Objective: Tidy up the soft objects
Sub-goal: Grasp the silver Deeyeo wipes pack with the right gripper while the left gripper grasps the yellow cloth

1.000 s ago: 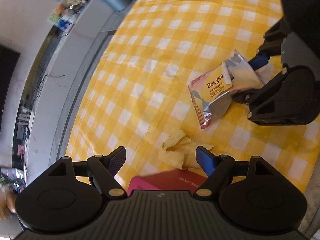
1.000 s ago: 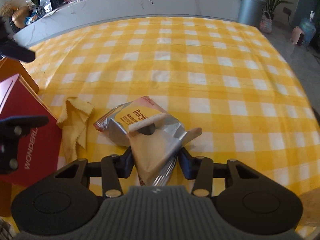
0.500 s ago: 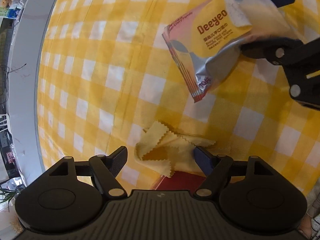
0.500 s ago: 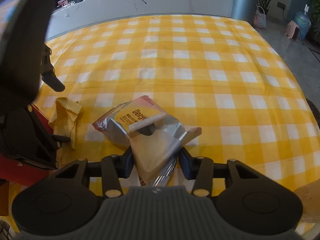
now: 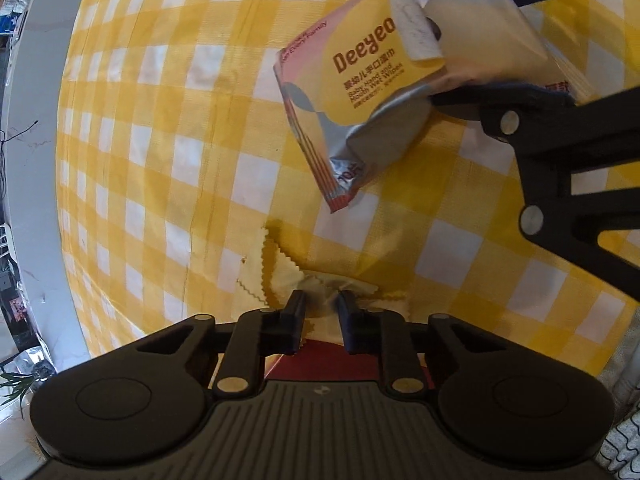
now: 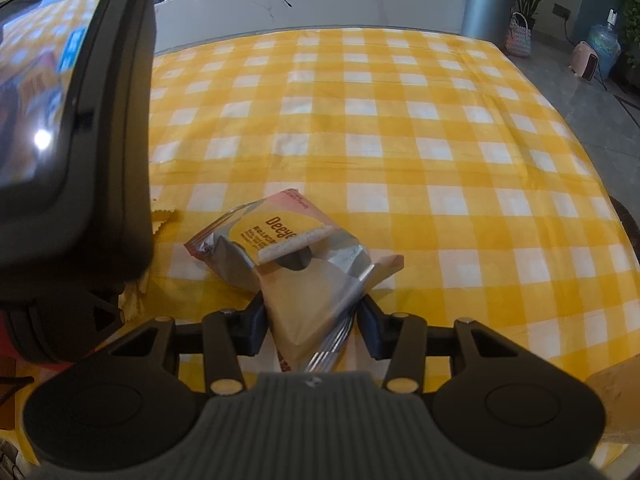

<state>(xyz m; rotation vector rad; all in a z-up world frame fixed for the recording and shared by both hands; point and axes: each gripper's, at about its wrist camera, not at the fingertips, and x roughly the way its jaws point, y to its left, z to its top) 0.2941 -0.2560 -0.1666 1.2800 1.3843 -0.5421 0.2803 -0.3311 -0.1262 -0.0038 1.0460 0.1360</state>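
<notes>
Left tool [image 5: 321,304] has dropped, closing on yellow cloth [image 5: 280,276].

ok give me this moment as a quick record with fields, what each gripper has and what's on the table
surface: table under a yellow and white checked cloth
left gripper: jaws closing around a bunched yellow cloth with zigzag edges, which lies on the table
right gripper: shut on a wet wipes pack, flap peeled open
pack position: far end on the table, near end raised in the grip
also near: red box under the left gripper
background: grey bin, plants
</notes>
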